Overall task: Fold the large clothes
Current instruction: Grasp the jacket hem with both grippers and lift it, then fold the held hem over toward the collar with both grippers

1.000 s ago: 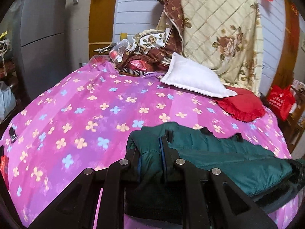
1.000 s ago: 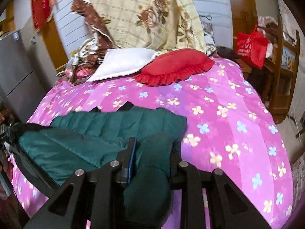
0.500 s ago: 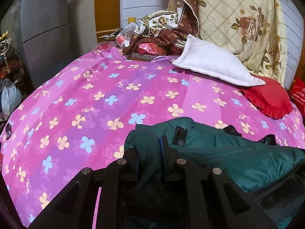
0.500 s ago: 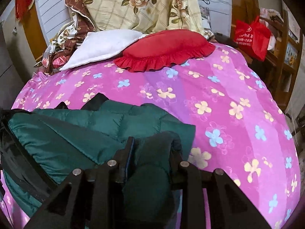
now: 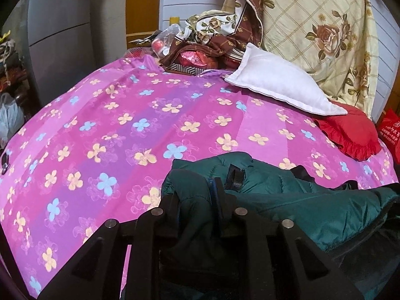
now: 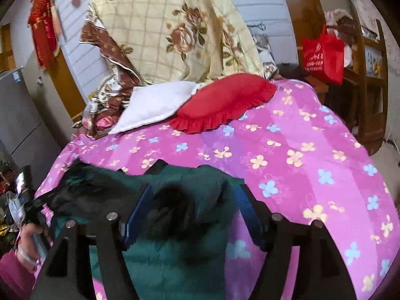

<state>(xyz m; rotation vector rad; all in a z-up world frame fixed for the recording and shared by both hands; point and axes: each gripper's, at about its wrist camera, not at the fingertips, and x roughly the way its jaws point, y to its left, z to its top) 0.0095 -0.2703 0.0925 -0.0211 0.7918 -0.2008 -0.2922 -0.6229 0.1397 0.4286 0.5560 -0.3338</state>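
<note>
A dark green puffer jacket [image 5: 287,200] lies bunched on the pink flowered bedsheet [image 5: 125,130] at the near edge of the bed. My left gripper [image 5: 197,195] is shut on a fold of the jacket at its left end. In the right wrist view the jacket [image 6: 175,250] lies under my right gripper [image 6: 192,200], whose blue-padded fingers [image 6: 138,207] stand wide apart around a dark fur-trimmed fold without pinching it. The person's left hand [image 6: 30,232] with the other gripper shows at the lower left.
A white pillow [image 5: 280,87] and a red frilled cushion [image 5: 350,135] lie at the head of the bed, with a floral quilt [image 5: 320,30] piled behind. A red bag [image 6: 322,55] hangs on wooden furniture to the right. A grey cabinet [image 5: 57,40] stands to the left.
My right gripper has opened and let go of the jacket fold, and has lifted back. My left gripper keeps its hold and has shifted slightly.
</note>
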